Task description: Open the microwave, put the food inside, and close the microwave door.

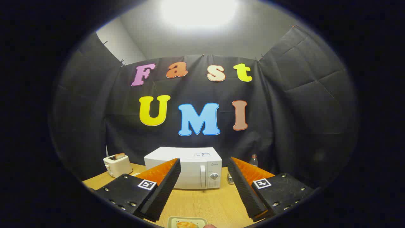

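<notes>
claw (204, 186) hanging released, fingers spread, nothing between them. microwave (186, 169) sitting shut beyond them on the surface (205, 202); food (186, 224) on a tray (172, 219) just under them. suggest hooking the door handle (202, 180) squarely first.

Black cloth wall (284, 104) hangs behind & wraps round both sides, creased, clipped along top edge. Above it, plain pale wall (126, 44) & ceiling (253, 34), w/ bright glare of a ceiling light (198, 12) overhead. Light-wood table (205, 202) below, grain visible. On table at back left, cream toaster (117, 165) w/ a slice in slot, near cloth. Back right, by cloth, a clear bottle (253, 161) w/ red cap.
</notes>
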Demonstrator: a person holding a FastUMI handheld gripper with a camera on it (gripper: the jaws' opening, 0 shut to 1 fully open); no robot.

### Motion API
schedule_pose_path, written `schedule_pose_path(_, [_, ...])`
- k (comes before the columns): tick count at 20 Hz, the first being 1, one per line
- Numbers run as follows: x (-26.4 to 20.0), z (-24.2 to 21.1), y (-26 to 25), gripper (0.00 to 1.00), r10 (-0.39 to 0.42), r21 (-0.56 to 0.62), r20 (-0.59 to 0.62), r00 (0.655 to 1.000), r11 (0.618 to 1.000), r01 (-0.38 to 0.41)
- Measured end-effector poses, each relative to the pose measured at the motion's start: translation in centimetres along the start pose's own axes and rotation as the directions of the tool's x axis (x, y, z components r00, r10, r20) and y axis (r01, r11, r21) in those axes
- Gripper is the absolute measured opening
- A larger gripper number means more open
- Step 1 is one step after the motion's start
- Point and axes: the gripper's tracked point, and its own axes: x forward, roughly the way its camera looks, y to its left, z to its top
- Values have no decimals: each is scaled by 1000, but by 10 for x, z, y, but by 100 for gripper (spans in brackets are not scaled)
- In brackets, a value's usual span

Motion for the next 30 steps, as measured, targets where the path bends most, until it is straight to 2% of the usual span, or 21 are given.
schedule_pose_path(12, [1, -6, 10, 96, 49, -5, -10, 999, 999, -49])
schedule_pose_path(20, [6, -8, 1, 96, 38, -3, -10, 999, 999, -38])
schedule_pose_path(30, [44, -22, -3, 96, 87, 17, -17, 996, 996, -87])
